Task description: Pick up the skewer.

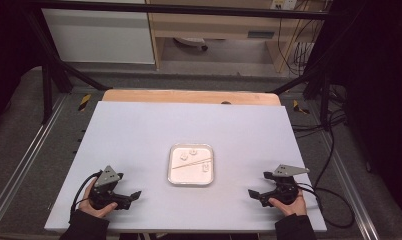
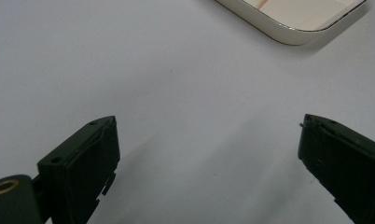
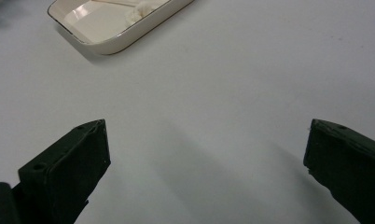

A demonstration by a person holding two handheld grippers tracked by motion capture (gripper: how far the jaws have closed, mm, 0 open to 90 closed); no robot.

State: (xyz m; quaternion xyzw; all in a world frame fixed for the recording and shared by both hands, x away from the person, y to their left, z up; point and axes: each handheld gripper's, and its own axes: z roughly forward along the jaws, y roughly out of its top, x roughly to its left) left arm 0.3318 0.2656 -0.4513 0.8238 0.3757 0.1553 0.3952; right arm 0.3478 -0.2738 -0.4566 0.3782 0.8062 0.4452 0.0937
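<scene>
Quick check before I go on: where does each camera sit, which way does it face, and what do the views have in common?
High view: above the person's side, looking forward and down at the table; left claw and right claw open.
Left gripper view: on the left claw, toward the tray.
Right gripper view: on the right claw, toward the tray.
Shared: tray.

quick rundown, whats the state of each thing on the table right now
left gripper: open, empty, low over the table
right gripper: open, empty, low over the table
tray: flat, between the grippers
stick: lying slantwise in the tray
white pieces: loose in the tray
</scene>
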